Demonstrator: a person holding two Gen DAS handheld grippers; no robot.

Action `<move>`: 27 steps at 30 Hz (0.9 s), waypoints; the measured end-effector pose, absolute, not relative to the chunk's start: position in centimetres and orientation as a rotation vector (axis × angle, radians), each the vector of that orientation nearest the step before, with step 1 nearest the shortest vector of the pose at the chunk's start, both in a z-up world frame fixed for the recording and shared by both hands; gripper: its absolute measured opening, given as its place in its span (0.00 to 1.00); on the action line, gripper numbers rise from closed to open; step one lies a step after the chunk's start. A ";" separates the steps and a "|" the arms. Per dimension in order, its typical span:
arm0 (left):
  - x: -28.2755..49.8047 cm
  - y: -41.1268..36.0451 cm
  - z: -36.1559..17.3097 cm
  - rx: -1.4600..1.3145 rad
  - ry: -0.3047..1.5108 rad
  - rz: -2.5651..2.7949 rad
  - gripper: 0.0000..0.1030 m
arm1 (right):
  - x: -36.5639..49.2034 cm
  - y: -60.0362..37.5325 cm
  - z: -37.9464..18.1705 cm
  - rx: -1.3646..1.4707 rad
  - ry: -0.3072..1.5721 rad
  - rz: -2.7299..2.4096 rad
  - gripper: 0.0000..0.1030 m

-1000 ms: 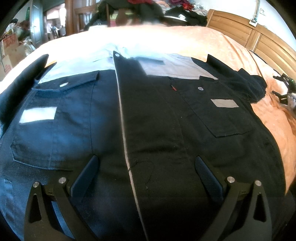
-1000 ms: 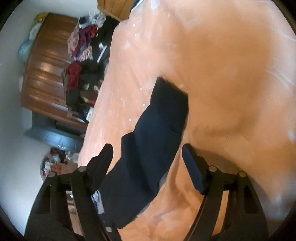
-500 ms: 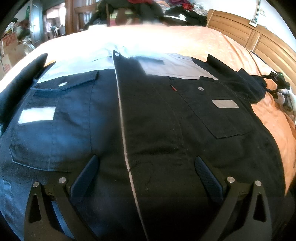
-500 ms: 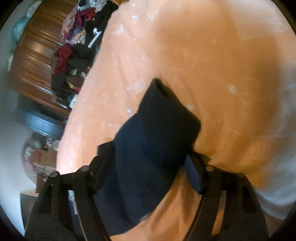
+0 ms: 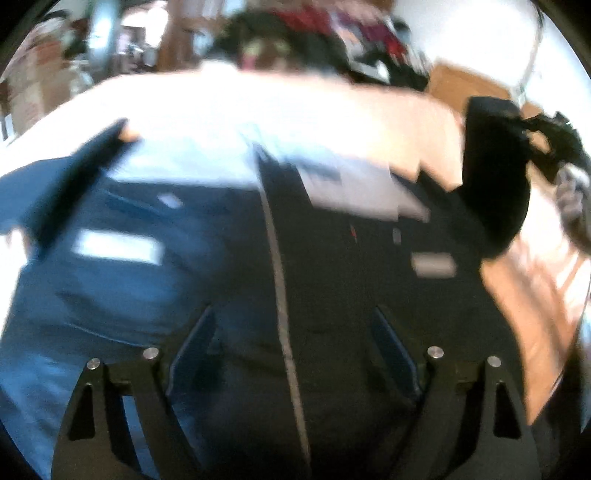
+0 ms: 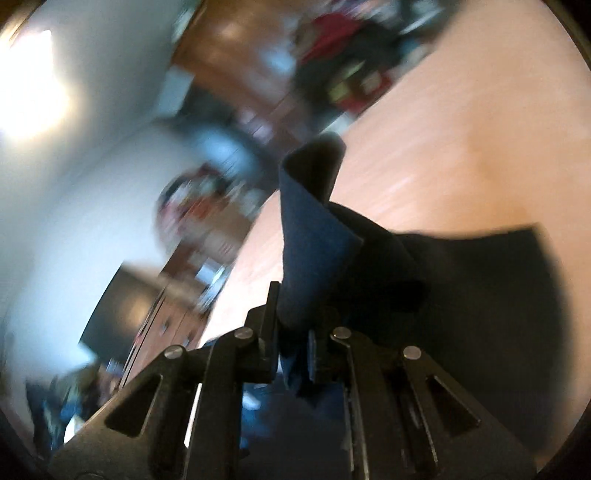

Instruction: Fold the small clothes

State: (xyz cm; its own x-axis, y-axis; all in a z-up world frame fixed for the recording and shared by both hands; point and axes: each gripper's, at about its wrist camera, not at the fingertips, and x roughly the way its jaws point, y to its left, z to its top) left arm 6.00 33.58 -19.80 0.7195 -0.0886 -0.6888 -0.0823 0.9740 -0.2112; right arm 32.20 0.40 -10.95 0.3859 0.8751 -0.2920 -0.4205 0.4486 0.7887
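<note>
Over the bed (image 5: 332,107), spread flat: dark shirt (image 5: 221,258), front up, pale placket line running down its middle. Left sleeve (image 5: 74,177) angled out toward the bed's left edge; bare peach sheet beyond the collar, open and unobstructed. Left tongs (image 5: 291,350) low over the shirt's lower front, jaws spread wide, nothing between them. Right sleeve (image 5: 495,177) raised off the bed at the far right, hanging as a dark fold; right tongs (image 5: 554,133) visible there in blur, beside a gloved hand (image 5: 572,206).

From the right wrist view: right tongs (image 6: 291,343) pinched tight on the sleeve (image 6: 314,240), cuff end curling upward past the fingers, rest of the cloth trailing to the right over peach bedding (image 6: 461,129). Wide stretch of bare sheet above and to the right.

Beyond the bed: wooden furniture (image 6: 229,48) heaped with mixed clothes (image 6: 340,33), white wall at left. Both views heavily motion-blurred; finer detail not readable.
</note>
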 end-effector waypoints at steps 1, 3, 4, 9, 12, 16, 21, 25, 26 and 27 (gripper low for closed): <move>5.2 34.7 -18.6 -0.242 0.733 0.019 0.86 | 31.5 5.1 -11.5 0.667 0.808 0.951 0.10; 3.3 37.3 -15.9 -0.242 0.660 0.077 0.89 | 30.3 12.9 -13.0 0.635 0.860 1.011 0.10; 2.5 38.6 -14.7 -0.232 0.631 0.103 0.90 | 29.7 16.6 -13.9 0.604 0.880 1.026 0.10; -0.9 44.1 -12.1 -0.166 0.590 0.218 0.94 | 28.1 29.0 -20.2 0.478 1.016 1.013 0.17; -1.9 46.4 -12.8 -0.181 0.609 0.246 0.94 | 26.4 30.2 -21.8 0.409 1.060 0.982 0.32; -2.6 48.2 -14.4 -0.207 0.629 0.247 0.93 | 24.8 25.4 -19.3 0.424 0.951 1.014 0.52; -2.7 50.1 -15.9 -0.251 0.645 0.250 0.94 | 27.4 13.9 -21.9 0.397 0.953 0.770 0.53; -2.8 51.6 -16.9 -0.295 0.655 0.288 0.94 | 29.8 3.0 -27.8 0.339 1.070 0.446 0.30; -3.1 52.0 -17.2 -0.310 0.659 0.297 0.94 | 30.0 0.9 -28.7 0.387 1.093 0.412 0.00; -3.3 52.5 -17.5 -0.325 0.663 0.308 0.94 | 30.0 -2.1 -29.9 0.495 1.113 0.371 0.00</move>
